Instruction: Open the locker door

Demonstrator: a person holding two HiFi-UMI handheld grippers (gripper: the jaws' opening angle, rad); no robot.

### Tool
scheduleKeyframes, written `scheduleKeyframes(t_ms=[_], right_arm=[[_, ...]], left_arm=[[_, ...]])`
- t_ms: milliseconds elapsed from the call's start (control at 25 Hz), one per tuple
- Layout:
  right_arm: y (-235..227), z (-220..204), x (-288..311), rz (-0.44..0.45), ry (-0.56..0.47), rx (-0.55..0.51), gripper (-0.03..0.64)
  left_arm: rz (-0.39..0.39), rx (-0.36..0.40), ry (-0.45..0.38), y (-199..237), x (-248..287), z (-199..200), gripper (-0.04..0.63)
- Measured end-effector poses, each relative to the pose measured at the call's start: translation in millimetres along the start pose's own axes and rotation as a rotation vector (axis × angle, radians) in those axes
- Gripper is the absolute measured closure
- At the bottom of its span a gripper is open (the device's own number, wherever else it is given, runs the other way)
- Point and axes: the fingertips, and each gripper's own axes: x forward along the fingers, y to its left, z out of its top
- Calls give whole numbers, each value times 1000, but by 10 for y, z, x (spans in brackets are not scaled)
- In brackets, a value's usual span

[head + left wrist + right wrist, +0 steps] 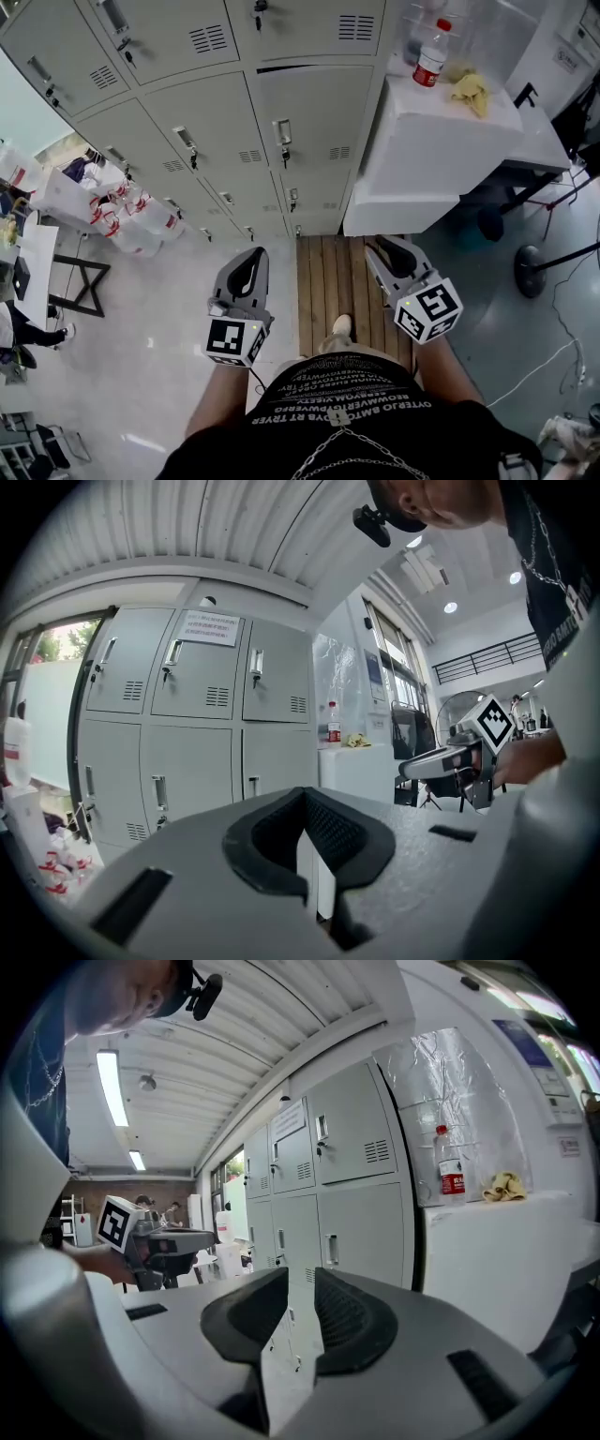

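Note:
A wall of grey metal lockers [234, 103] stands ahead of me, each door with a small handle and a lock. The door straight ahead [314, 117] shows a thin dark gap along its top edge. The lockers also show in the left gripper view [197, 724] and the right gripper view [361, 1222]. My left gripper [255, 253] [302, 799] is held at waist height, well short of the lockers, its pad tips touching with nothing between them. My right gripper [382, 246] [300, 1274] hovers level beside it, jaws a little apart and empty.
A white cabinet [441, 141] juts out to the right of the lockers, with a red-labelled bottle [430, 56] and a yellow cloth [472, 92] on top. I stand on a wooden pallet [323, 272]. Bags [122, 216] lie on the floor at the left, and a round-based stand [530, 270] at the right.

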Motion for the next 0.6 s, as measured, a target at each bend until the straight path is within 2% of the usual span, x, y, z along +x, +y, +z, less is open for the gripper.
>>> scheduleKeyframes(t_ms=[320,440,600], right_arm=[[-389,223,244,65,-22,-16,531],[-550,299,293,89,-27,-24,531],[-790,324,297,111,-35,-27,531]], left_arm=[[80,1,0,105,317,135,598],[87,9,14,56,492,180,598],[98,26,-12,-57,716,315,598]])
